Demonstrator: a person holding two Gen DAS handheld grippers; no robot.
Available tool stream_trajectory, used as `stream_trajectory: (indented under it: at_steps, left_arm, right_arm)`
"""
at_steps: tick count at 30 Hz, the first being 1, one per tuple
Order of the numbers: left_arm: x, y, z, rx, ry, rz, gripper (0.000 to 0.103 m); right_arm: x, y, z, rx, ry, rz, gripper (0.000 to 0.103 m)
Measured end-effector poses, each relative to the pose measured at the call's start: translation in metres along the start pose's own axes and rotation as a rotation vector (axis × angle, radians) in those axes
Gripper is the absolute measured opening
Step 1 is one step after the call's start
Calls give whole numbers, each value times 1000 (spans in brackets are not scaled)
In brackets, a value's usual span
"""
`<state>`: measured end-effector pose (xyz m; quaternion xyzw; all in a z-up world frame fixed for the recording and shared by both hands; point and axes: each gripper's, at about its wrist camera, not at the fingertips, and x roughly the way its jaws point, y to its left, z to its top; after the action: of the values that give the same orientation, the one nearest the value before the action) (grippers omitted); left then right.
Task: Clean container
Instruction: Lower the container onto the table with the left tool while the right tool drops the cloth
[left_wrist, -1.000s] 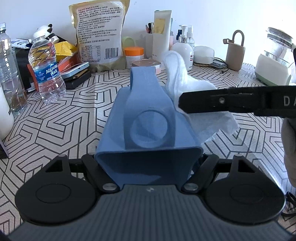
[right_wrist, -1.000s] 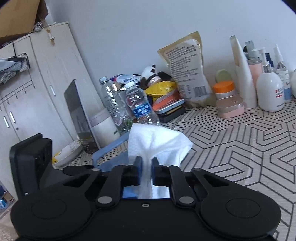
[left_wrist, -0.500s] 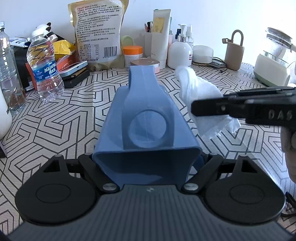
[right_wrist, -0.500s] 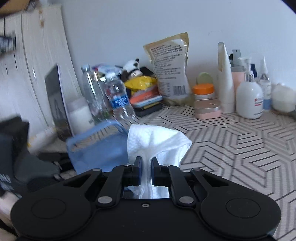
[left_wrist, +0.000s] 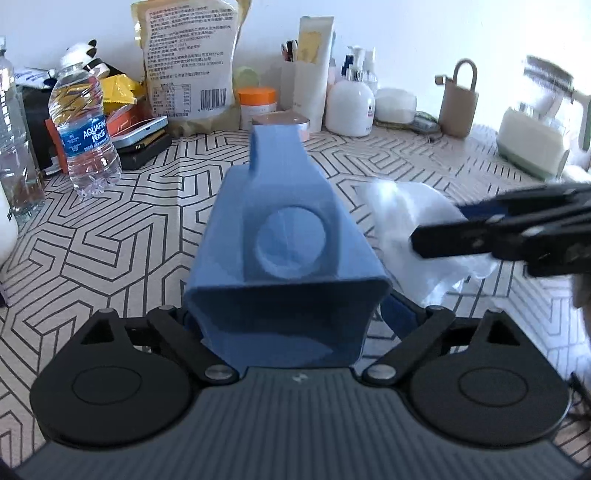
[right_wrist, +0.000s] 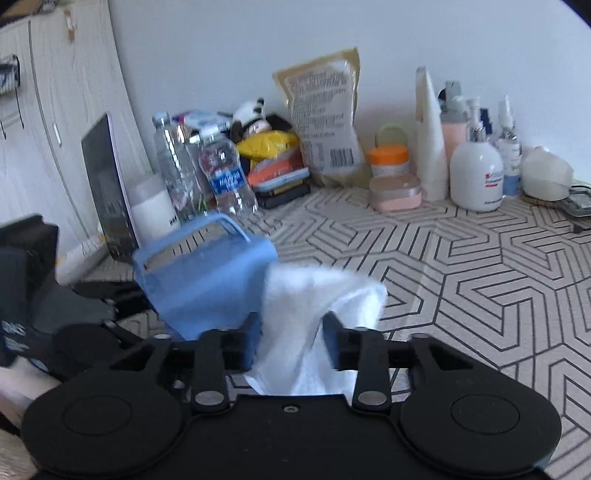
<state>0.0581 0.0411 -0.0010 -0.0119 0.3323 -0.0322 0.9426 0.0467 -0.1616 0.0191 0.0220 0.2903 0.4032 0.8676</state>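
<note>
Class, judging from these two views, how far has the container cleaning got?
Done: the left gripper clamps the blue container. In hand: the white cloth sits between the right gripper's parted jaws, beside the container and not inside it. Left: the wiping itself. Whether any surface is already clean cannot be told.

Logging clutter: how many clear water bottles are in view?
2: the blue-labelled bottle left of the yellow packet, and a taller bottle at its left. Others may be hidden.
</note>
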Motion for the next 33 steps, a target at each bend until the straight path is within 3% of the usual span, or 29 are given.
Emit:
stream_trajectory:
  at_steps: [5,13,16,20,33]
  left_arm:
    - [-8,-6,-6,56,28,37,96]
    - [-35,0,-19,-4,37,6,97]
    - [-42,2,-27,-16,43,-5,100]
    - [-43,-3,-33,12,45,9,101]
    - [-46,-11,-39,29,36,39,103]
  right_arm:
    - [-22,15,-9,8,-40,-16,56]
    - [-52,48,-32,-54,-61,-55,69]
    - [-53,53,-43,-74,-37,-116,76]
    - [-44,47,-51,-70,11,-185,76]
    - [-28,45,-56,-23,65,-235,81]
